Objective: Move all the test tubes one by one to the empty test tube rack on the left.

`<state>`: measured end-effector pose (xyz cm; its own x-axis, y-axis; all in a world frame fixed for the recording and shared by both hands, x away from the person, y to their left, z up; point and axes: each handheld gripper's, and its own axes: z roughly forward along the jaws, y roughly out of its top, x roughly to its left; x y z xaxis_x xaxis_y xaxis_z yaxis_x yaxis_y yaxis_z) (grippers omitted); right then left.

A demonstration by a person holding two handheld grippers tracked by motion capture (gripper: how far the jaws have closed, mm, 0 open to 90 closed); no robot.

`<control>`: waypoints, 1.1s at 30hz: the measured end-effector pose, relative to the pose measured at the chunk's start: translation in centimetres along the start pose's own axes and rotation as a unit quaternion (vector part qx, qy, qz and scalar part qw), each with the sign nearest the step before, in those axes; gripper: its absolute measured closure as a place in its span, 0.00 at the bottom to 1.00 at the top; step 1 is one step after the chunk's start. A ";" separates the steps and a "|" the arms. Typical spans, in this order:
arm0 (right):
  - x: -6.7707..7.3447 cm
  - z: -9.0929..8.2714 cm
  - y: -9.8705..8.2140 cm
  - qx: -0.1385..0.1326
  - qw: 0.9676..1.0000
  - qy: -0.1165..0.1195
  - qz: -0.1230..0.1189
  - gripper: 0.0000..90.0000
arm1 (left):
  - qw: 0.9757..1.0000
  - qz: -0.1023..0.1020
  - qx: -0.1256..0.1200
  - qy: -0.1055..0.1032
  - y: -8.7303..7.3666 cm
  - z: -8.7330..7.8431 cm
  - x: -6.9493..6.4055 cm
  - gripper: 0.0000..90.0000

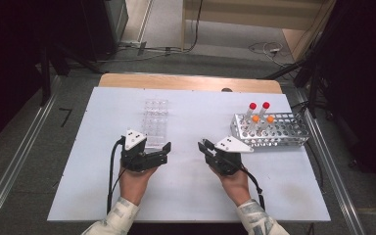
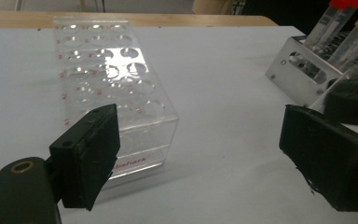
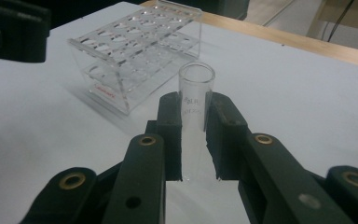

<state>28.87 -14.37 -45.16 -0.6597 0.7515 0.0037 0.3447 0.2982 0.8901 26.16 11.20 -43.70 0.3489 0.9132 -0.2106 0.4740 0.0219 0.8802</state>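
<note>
On the white table [image 1: 186,196], seen from the high view, the right gripper [image 1: 206,147] sits in front of the person's right hand [image 1: 235,183], just beside the near-left corner of the metal rack [image 1: 293,139]; in the right gripper view its two black jaws are pinching a clear glass tube [image 3: 195,107] between them, upright, open mouth on top, with small pale print on the glass that is too faint to read; the tube is lifted above the table surface. The left gripper [image 1: 168,149] lies at the near end of the clear plastic rack [image 1: 155,120]; in the left gripper view its jaws stand spread wide with nothing between the pads, and the clear plastic rack [image 2: 116,93] is just behind the left jaw, all its round holes empty; red lettering is on its front wall. The metal rack carries capped tubes: two red caps [image 1: 252,105] at the back, two orange caps [image 1: 255,118] nearer; both racks stand well apart on the table.
</note>
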 end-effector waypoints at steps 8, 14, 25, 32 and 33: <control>1.5 1.6 0.7 0.000 1.000 0.018 -0.003 0.82 | 0.998 0.039 -0.005 -0.058 1.9 1.1 -3.3 0.35; 2.3 1.8 1.0 -0.004 1.000 0.024 -0.011 0.82 | 0.996 0.045 0.009 -0.080 2.3 2.1 -4.2 0.47; 2.9 1.7 1.2 -0.008 0.999 0.024 -0.019 0.82 | 0.993 0.057 0.030 -0.099 2.1 2.8 -4.1 0.76; 3.1 1.9 1.3 -0.005 0.999 0.023 -0.024 0.82 | 0.993 0.061 0.030 -0.101 2.3 2.9 -3.8 0.85; 3.1 1.9 1.3 -0.005 0.999 0.023 -0.025 0.82 | 0.993 0.057 0.031 -0.102 2.3 2.9 -3.7 0.85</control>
<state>28.53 -10.58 -44.83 -0.7061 0.7079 -0.0197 0.3046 0.3288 0.8939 28.25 6.67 -42.10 0.5574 0.8062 -0.1984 0.4686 -0.1082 0.8768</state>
